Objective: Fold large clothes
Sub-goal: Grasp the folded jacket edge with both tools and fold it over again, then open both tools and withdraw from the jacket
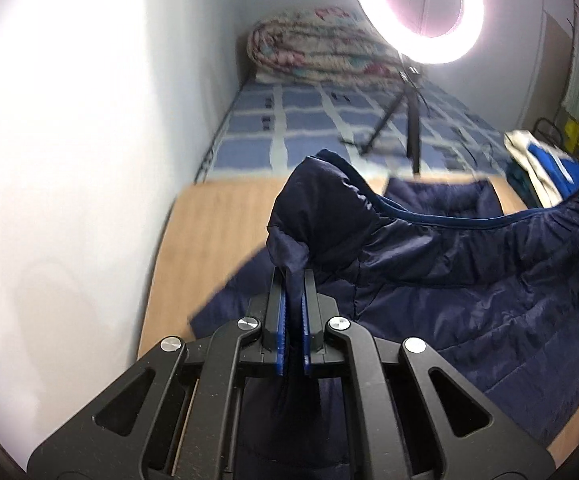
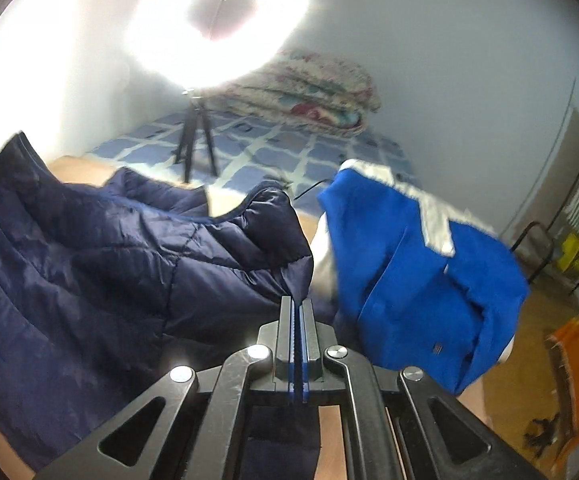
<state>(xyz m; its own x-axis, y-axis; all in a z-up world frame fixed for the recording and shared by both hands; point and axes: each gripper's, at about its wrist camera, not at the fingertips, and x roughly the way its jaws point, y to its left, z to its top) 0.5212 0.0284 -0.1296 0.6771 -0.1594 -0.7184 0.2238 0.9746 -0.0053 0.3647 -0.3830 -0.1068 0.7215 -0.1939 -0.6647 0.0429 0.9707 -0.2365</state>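
I see my left claw (image 1: 292, 276) and right claw (image 2: 298, 300) each pinching the navy quilted jacket (image 1: 449, 280), lifted off the wooden table (image 1: 209, 232) at frame centre.

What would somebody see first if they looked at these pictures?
Probably the glaring ring light on its tripod, standing on the checked blue bed behind the wooden table. Next, the navy puffer jacket sprawled over that table, its edge pinched by the left gripper and right gripper. A bright blue garment lies right of it.
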